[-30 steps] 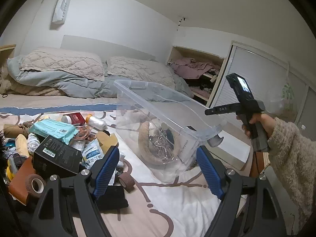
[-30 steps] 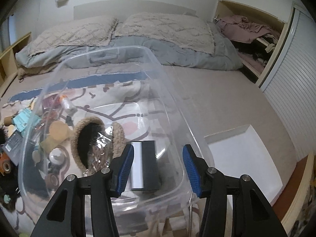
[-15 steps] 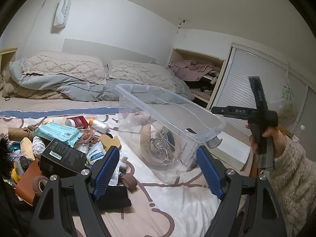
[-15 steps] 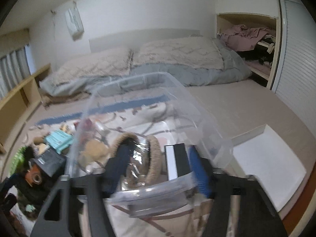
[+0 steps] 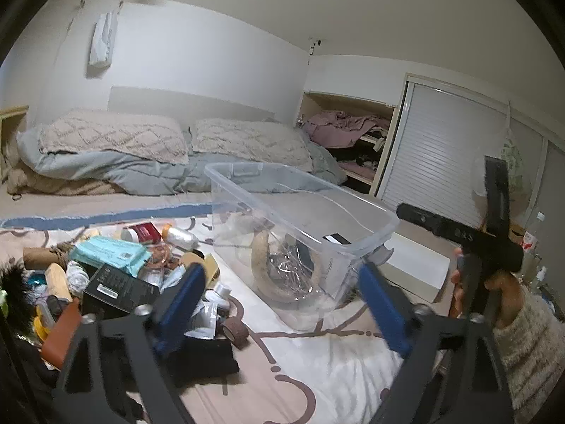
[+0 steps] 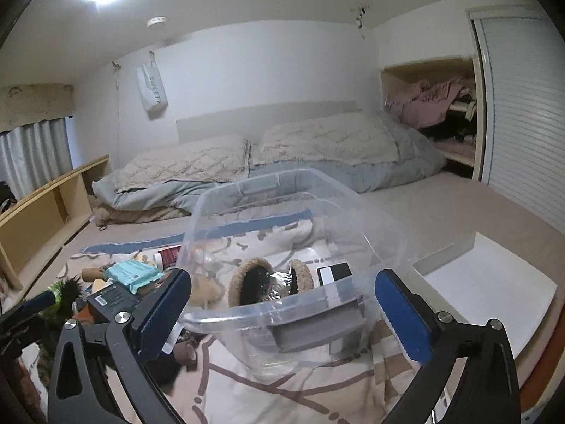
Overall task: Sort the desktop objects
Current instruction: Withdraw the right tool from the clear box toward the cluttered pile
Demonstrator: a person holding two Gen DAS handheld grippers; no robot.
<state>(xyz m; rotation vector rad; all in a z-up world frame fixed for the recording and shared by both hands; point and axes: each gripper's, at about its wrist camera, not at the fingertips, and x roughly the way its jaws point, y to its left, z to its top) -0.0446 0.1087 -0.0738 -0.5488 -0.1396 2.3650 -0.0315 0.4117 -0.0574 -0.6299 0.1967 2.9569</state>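
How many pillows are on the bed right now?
2: a left pillow and a right pillow, side by side at the head of the bed; none seems hidden.

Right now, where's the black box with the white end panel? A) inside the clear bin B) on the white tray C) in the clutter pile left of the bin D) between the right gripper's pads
A: the black box stands inside the clear bin beside the woven basket, while the right gripper is opening with nothing held.
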